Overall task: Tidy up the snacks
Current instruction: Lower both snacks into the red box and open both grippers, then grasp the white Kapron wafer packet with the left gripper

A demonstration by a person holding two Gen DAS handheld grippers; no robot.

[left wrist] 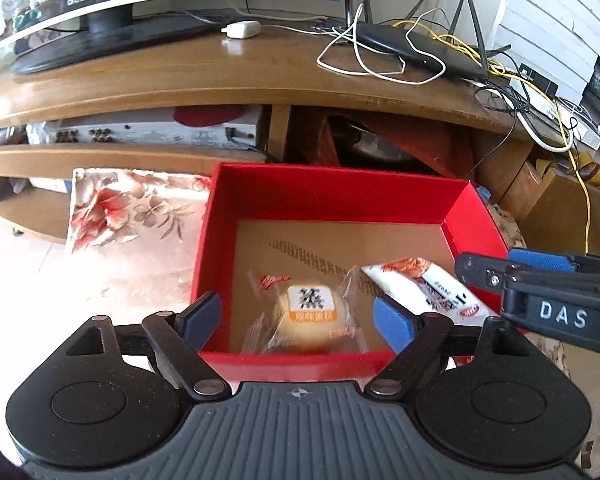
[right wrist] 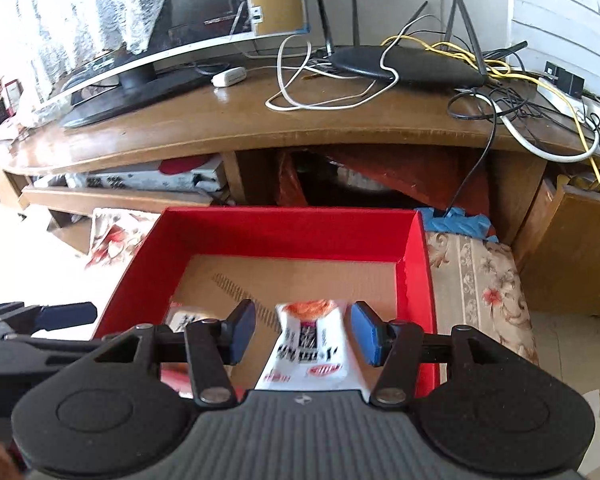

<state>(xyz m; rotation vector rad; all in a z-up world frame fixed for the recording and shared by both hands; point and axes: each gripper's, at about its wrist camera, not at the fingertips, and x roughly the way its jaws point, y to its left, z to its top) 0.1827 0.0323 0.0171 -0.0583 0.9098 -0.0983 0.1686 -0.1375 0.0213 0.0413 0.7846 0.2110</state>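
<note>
A red box (left wrist: 324, 196) with a brown cardboard floor sits on a floral cloth. In it lies a round cake in clear wrap (left wrist: 310, 318), between the open fingers of my left gripper (left wrist: 300, 316), which hangs over the box's near wall. A white snack packet (left wrist: 432, 288) lies to its right. In the right wrist view the red box (right wrist: 288, 232) holds the white packet (right wrist: 312, 348), which lies between the open fingers of my right gripper (right wrist: 304, 334), not clamped. The right gripper also shows at the right of the left wrist view (left wrist: 540, 292).
A wooden TV stand (left wrist: 228, 76) stands behind the box, with a monitor (left wrist: 100, 20), a router (left wrist: 416, 48) and tangled cables (left wrist: 380, 56) on top. Its shelves hold a silver device (left wrist: 152, 132). A floral cloth (right wrist: 476, 280) lies under the box.
</note>
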